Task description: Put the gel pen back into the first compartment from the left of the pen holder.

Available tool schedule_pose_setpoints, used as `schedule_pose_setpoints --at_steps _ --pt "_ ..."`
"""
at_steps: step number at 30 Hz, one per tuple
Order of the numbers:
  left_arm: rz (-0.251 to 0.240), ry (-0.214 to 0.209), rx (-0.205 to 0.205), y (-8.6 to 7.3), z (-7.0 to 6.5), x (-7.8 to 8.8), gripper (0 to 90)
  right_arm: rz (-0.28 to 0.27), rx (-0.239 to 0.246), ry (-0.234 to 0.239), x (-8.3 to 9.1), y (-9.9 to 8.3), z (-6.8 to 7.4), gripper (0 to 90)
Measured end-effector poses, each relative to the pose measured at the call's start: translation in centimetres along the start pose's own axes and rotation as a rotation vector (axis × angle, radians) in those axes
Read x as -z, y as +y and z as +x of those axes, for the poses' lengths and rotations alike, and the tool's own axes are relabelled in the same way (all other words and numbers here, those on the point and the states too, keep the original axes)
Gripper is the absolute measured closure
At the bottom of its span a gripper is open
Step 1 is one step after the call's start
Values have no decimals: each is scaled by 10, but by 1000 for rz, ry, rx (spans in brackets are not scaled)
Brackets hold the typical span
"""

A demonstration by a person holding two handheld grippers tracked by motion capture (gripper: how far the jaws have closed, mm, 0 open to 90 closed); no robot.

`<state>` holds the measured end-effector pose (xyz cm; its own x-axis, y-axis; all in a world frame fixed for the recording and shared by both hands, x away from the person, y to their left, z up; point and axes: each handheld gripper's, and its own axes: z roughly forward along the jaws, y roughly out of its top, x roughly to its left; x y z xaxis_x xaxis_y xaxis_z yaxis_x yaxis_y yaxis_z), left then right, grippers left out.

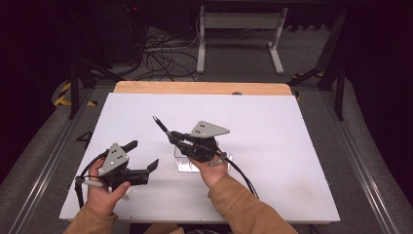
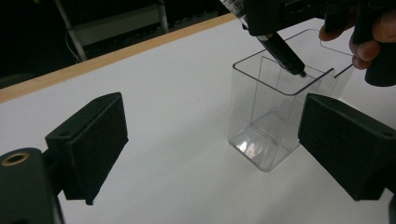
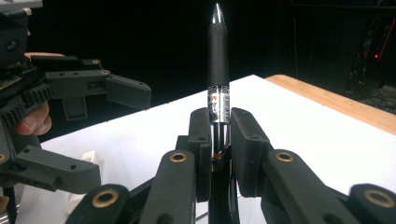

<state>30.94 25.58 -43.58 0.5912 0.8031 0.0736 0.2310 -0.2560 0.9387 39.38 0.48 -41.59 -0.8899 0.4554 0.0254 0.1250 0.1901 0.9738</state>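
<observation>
A: Nearest us in the high view, the left gripper (image 1: 144,156) sat at about seven o'clock on the white table (image 1: 272,126), jaws spread wide and holding nothing. Its own view put the bare tabletop between the two black pads (image 2: 95,140).

B: And that gap pointed straight at the clear plastic container (image 2: 273,116), didn't it? I judged the left hand (image 1: 104,190) was parked there to steady the box if it slid.

A: That was my read too. The container stood upright just beyond the right-hand pad, not touched by it, open mouth up. From above it showed at table centre, half hidden under the right hand (image 1: 212,168).

B: Now the right gripper (image 1: 171,136). Its jaws were clamped tight on a black pen (image 3: 218,70), pinching the clear barrel low down.

A: Yes, closed on the pen, with the grip section and the pointed tip standing well out past the pads. In the high view that tip aimed towards eleven o'clock, away from the person.

B: So the other end was the one going in?

A: The left gripper view showed the pen's (image 2: 280,49) back end slanting down at the container's rim, near the one o'clock corner. Whether it had crossed inside or hovered at the edge, I couldn't tell.

B: Holding it low gave room for a drop, I'd say.

A: Farthest off ran the table's wooden edge (image 1: 199,87) at twelve o'clock.
</observation>
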Motion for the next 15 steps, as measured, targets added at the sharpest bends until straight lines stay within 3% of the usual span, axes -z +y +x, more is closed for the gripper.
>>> schedule_pose_setpoints --at_steps 15 --pt "2 2 0 0 -1 -1 91 22 1 -16 7 -5 -2 789"
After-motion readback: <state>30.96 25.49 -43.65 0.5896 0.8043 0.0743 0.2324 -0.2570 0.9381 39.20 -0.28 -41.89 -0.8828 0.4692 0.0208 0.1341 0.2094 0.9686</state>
